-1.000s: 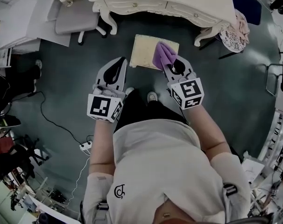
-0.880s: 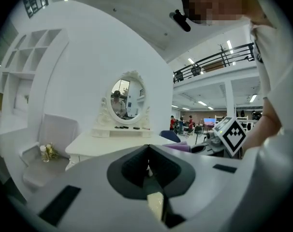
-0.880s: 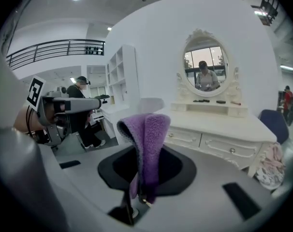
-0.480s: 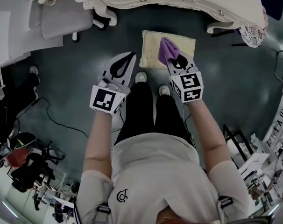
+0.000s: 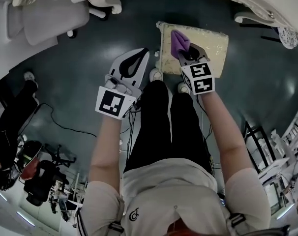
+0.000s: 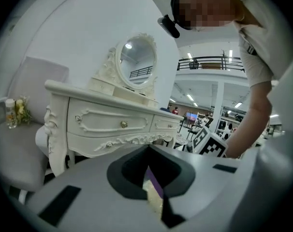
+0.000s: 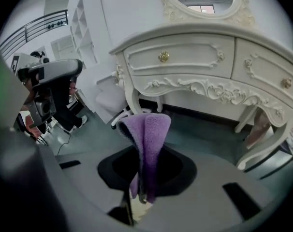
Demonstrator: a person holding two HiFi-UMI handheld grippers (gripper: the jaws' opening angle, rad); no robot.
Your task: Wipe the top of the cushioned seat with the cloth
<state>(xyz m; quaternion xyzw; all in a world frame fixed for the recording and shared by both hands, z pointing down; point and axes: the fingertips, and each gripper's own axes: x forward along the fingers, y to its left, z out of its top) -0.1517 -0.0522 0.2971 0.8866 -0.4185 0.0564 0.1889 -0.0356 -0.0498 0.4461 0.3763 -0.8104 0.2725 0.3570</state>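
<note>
The floor (image 5: pixel 267 82) is dark grey-green and smooth. On it, just before the person's shoes (image 5: pixel 155 74), stands the cushioned seat (image 5: pixel 213 43), a low cream-coloured square with a patterned top. Beyond it, at the far side, is a white carved dressing table (image 7: pixel 185 57) with gold knobs, and it carries an oval mirror (image 6: pixel 137 62). To the far left of this stands a pale grey chair (image 5: pixel 50 16). A thin cable (image 5: pixel 65 127) runs over the floor at the left.

The right hand-held gripper (image 5: pixel 187 54) pinches the purple cloth (image 5: pixel 179 41) between its jaws; the cloth is folded and stands out beyond the jaw tips. In the head view the cloth is over the near left part of the seat top, but I cannot tell if it touches the cushion.

The left hand-held gripper (image 5: pixel 139 55) is to the left of the seat, over the bare floor. Its jaws are pressed together with nothing between them. Only the seat and the cloth show through the narrow slit, farther away.
</note>
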